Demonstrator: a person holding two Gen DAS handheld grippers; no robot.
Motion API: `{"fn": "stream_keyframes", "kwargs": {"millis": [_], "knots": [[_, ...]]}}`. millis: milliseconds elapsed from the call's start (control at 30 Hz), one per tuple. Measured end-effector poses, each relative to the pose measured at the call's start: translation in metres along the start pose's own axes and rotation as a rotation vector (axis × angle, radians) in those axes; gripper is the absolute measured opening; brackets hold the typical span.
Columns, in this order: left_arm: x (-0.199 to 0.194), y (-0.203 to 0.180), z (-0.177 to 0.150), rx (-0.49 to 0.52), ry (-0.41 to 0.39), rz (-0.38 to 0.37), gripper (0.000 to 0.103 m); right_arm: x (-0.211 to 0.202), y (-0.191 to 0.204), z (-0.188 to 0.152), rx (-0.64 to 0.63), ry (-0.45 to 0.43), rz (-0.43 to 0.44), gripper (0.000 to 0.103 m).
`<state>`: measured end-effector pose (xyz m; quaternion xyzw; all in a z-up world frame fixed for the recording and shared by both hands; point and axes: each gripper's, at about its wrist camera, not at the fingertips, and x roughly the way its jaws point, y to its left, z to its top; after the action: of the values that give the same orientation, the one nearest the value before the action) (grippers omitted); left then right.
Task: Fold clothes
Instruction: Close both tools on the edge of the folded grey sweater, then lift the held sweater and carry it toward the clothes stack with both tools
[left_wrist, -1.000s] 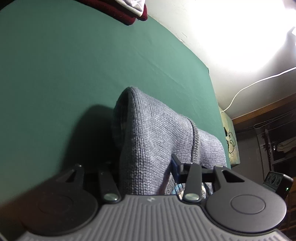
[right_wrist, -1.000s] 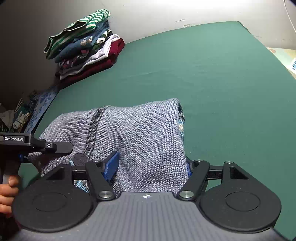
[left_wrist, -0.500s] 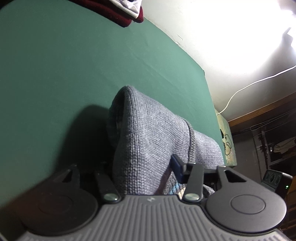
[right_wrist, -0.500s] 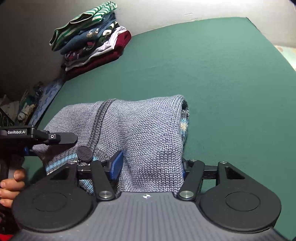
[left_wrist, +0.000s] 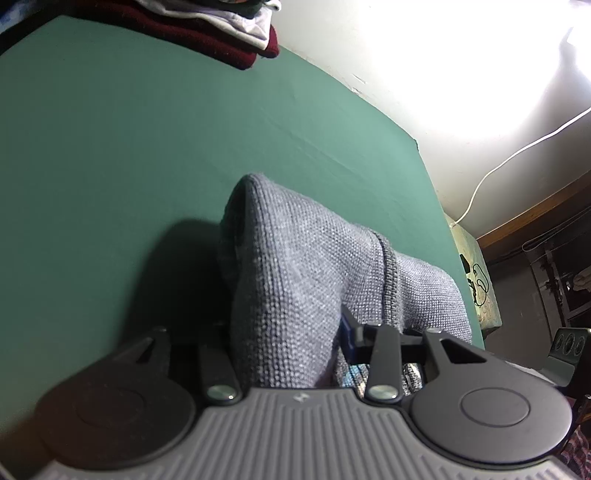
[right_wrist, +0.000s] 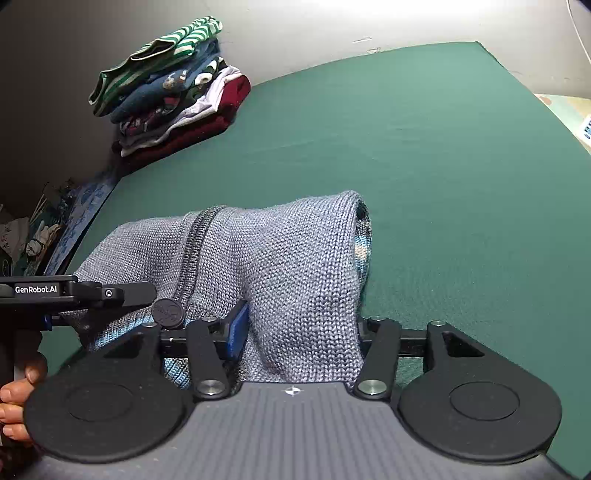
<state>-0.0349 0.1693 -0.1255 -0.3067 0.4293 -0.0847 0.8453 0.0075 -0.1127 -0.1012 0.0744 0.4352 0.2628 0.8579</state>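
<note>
Green table (right_wrist: 424, 155), folded clothes stack (right_wrist: 173, 88), grey sweater (right_wrist: 295, 266) foreground.

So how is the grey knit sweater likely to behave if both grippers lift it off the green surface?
Probably floppy: the grey knit sweater already drapes in a hump between the right gripper, whose jaws are closing around it, and the left gripper. The chunky knit likely grips rather than slips, and looks fairly heavy, so its unsupported middle may sag.
</note>
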Motion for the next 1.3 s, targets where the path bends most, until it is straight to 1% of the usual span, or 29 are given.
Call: {"fn": "stream_keyframes", "kwargs": {"millis": [167,200,333,500,700,867,967,1067,1167,1300], "knots": [[-0.003,0.005,-0.001,0.008,0.0,-0.003,0.043,-0.001,0.0,-0.003,0.007,-0.028,-0.003,0.056],[-0.003,0.005,-0.001,0.013,-0.001,-0.002,0.045,-0.002,0.0,-0.004,0.01,-0.036,-0.001,0.057],[-0.002,0.0,-0.004,0.036,-0.012,0.014,0.045,-0.003,0.002,-0.007,-0.008,-0.059,-0.008,0.057],[-0.002,-0.011,-0.008,0.076,-0.033,0.072,0.046,-0.003,0.006,-0.005,-0.003,-0.045,-0.035,0.055],[0.0,-0.023,-0.008,0.105,-0.034,0.146,0.046,-0.004,0.013,-0.008,0.022,-0.048,-0.079,0.054],[-0.001,-0.034,-0.01,0.149,-0.037,0.193,0.042,-0.01,0.022,-0.011,0.019,-0.072,-0.128,0.049],[-0.002,-0.034,-0.01,0.157,-0.037,0.199,0.04,-0.011,0.023,-0.012,0.023,-0.083,-0.143,0.047],[-0.002,-0.035,-0.01,0.169,-0.037,0.199,0.038,-0.01,0.026,-0.012,-0.006,-0.086,-0.153,0.045],[-0.002,-0.036,-0.011,0.181,-0.038,0.207,0.037,-0.008,0.025,-0.012,-0.009,-0.084,-0.15,0.046],[-0.001,-0.037,-0.01,0.179,-0.038,0.218,0.038,-0.006,0.021,-0.013,0.009,-0.073,-0.139,0.053]]}}
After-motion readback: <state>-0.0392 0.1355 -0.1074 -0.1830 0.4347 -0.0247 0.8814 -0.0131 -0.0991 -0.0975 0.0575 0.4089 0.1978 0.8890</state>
